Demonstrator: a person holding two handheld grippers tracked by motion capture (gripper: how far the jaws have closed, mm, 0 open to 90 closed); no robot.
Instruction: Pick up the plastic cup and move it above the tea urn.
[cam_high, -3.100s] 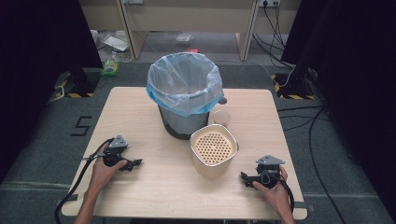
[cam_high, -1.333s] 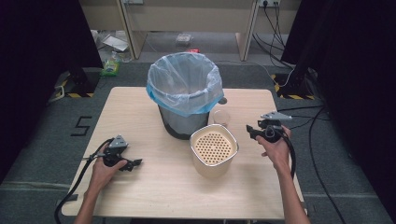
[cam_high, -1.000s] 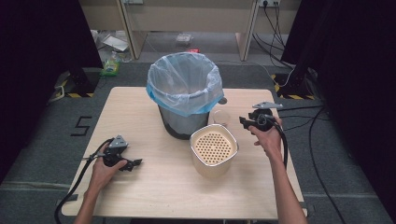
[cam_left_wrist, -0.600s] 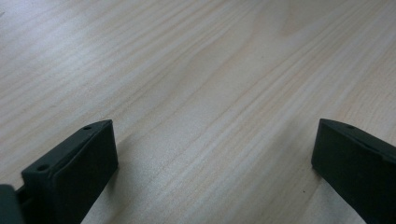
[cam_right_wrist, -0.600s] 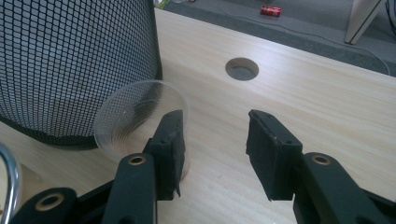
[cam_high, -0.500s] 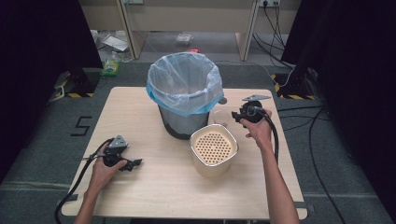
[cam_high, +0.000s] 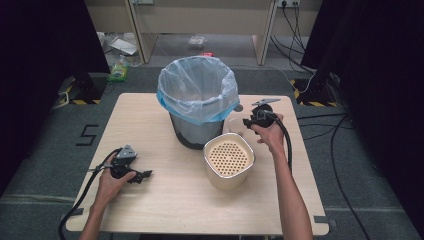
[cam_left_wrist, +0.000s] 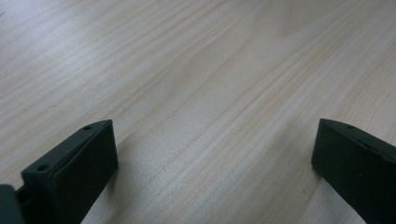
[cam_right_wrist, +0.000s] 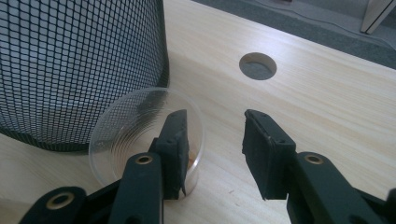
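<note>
Right gripper (cam_right_wrist: 212, 140) is closing on the clear cup's (cam_right_wrist: 140, 135) rim, fingers straddling it unpinched; next, squeeze and lift; left gripper (cam_left_wrist: 210, 163) spread, idle

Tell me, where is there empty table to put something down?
Bare wood lies left of the mesh bin, and along the near edge between the left gripper and the cream pot. It is crowded where the right gripper straddles the clear cup.

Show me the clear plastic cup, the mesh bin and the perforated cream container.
clear plastic cup (cam_right_wrist: 140, 122), right gripper view, far rim
mesh bin (cam_right_wrist: 79, 60), right gripper view, side wall
perforated cream container (cam_high: 229, 158), high view, holed top
</note>
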